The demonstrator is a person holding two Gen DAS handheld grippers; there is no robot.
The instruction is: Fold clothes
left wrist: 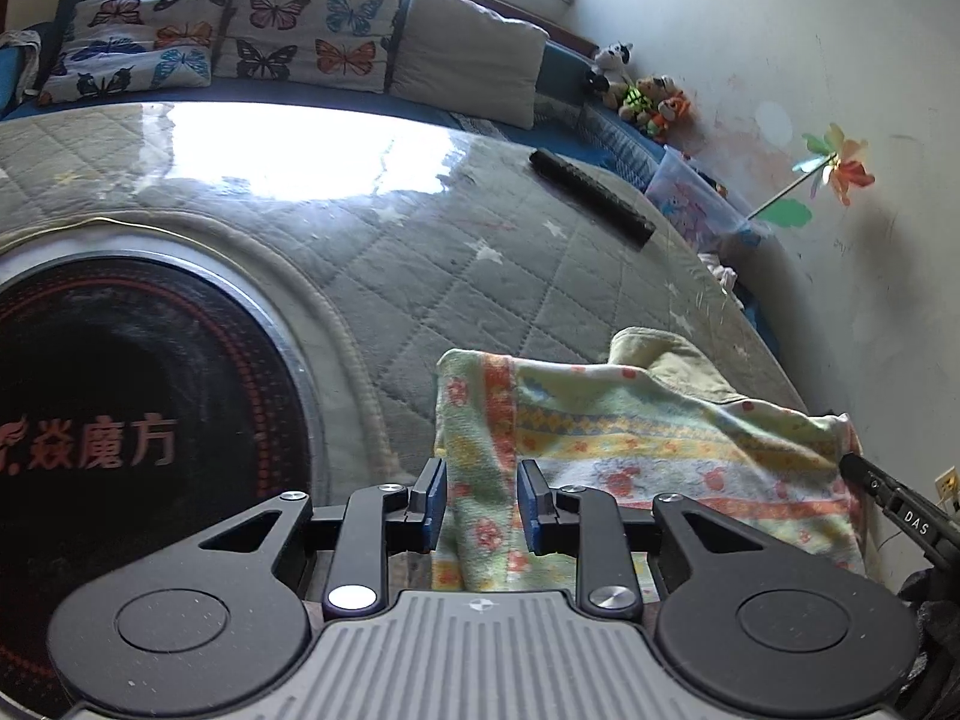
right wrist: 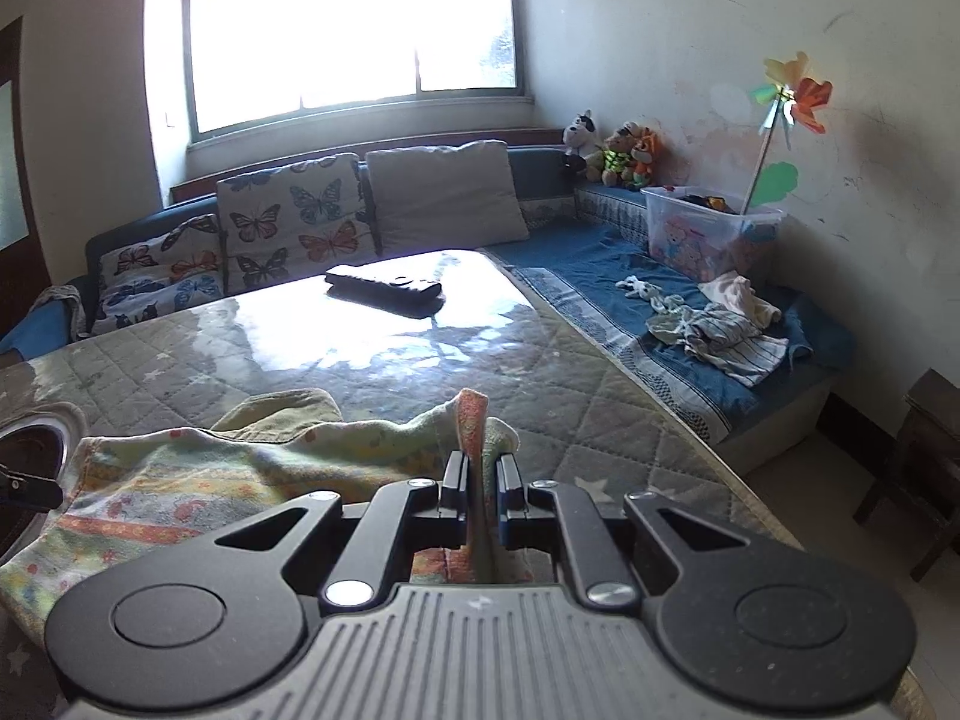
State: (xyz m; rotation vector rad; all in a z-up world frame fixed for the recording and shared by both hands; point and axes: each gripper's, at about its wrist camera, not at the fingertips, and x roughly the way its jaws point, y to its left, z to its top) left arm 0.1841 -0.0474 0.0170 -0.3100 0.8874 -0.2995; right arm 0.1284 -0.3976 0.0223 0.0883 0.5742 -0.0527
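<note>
towel (left wrist: 630, 438) long axis runs l-r btwn grippers

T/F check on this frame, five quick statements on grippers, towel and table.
1. The right gripper is clamped on an edge of the patterned pastel terry towel. True.
2. The left gripper pinches the towel tight. False: its blue pads stand apart, the cloth loose between them.
3. A black remote control lies on the quilted grey table cover. True.
4. The towel lies on the blue sofa. False: it lies on the table cover.
5. The clear plastic toy bin sits on the floor. False: it is on the sofa.
</note>
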